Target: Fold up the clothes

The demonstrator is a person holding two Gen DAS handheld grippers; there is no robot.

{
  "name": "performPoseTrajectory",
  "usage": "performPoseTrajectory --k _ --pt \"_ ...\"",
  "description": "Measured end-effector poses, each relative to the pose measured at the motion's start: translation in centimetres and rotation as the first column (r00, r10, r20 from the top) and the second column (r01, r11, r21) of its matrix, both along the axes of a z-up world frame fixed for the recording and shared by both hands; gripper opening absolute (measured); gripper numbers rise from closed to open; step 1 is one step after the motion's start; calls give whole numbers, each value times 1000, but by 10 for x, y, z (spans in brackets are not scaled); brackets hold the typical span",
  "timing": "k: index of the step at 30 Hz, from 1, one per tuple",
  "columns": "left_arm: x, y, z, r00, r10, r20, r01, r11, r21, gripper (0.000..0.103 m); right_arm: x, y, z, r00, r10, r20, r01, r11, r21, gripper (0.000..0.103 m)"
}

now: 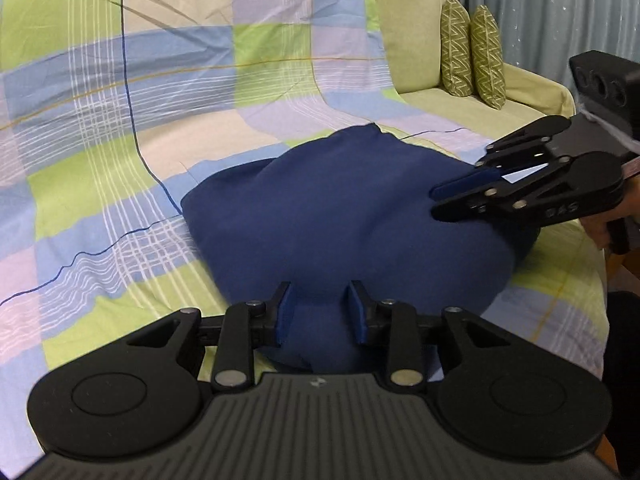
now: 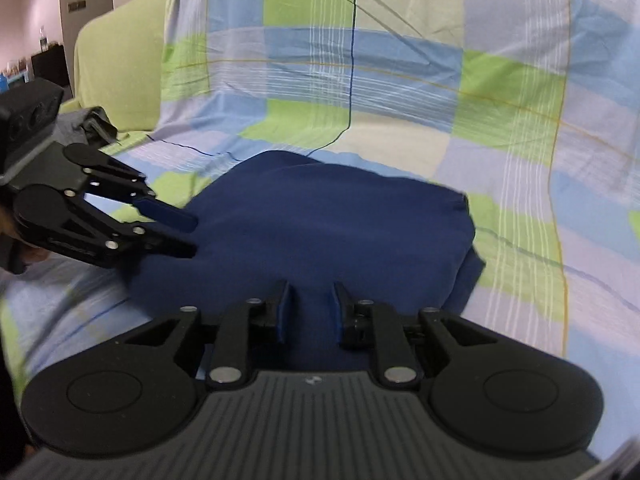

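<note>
I see the navy blue garment [image 1: 340, 216] bunched on the checked sheet [image 1: 100, 160] over the green sofa [image 1: 404, 40]. My left gripper [image 1: 320, 312] and right gripper [image 2: 308, 310] each have cloth running between parted jaws; whether the pads pinch it I cannot tell. Two patterned cushions [image 1: 472, 56] sit far right; grey clothing [image 2: 90, 124] left

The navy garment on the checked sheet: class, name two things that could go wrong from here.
1. The navy garment lies bunched, so a fold could trap creases.
2. Both the left gripper and right gripper hang open with cloth between their pads, so closing now may pinch several layers.
</note>
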State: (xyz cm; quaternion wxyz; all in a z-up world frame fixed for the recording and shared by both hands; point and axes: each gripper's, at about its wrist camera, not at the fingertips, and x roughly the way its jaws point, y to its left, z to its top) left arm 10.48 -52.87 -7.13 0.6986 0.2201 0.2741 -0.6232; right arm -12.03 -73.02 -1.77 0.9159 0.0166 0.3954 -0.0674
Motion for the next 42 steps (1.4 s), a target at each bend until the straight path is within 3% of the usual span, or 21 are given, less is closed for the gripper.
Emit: performPoseTrajectory --k 5,9,11,12,15,17,20,23,27,29,34,38,42 --pt "-1 8 22 1000 15 8 -15 1000 -22 38 10 1 1 1000 15 -22 -15 1000 -25 16" --pt "-2 4 38 1000 21 19 -18 994 -110 38 -5 9 24 999 -13 47 14 999 -29 17" --pt "-5 -7 35 999 6 53 -1 995 -101 38 -9 13 29 996 -20 90 23 999 -36 17" --pt "-7 -19 25 997 -10 79 15 998 -63 38 -10 15 31 993 -23 112 27 999 -39 17" --pt "-9 -37 1 991 -45 126 46 999 -9 38 -2 18 17 999 -3 51 6 999 -50 18" --pt "-5 -38 2 994 -38 104 41 999 -25 38 3 16 2 1000 1 10 0 999 -51 18" --pt "5 -43 5 994 -27 105 30 999 -29 38 6 4 16 998 -18 63 19 1000 -23 18" --pt "15 -53 1 995 -21 94 24 999 -30 39 22 -9 16 996 -31 78 36 997 -71 19" --pt "19 -61 -3 996 -25 84 28 999 -36 39 44 -21 -7 1000 -22 -14 20 991 -132 19" --pt "22 -61 0 997 -27 70 30 999 -43 39 42 -29 -12 999 -42 -19 40 993 -108 21" --pt "28 -50 11 998 0 69 7 994 -107 38 21 -14 -9 995 -97 -4 95 984 -151 21" --pt "35 -58 -1 997 19 78 -13 997 -71 38 3 1 -14 990 -138 23 139 978 -157 21" --pt "41 -66 2 997 27 67 -22 997 -77 37 15 -13 0 992 -127 19 128 985 -114 21"
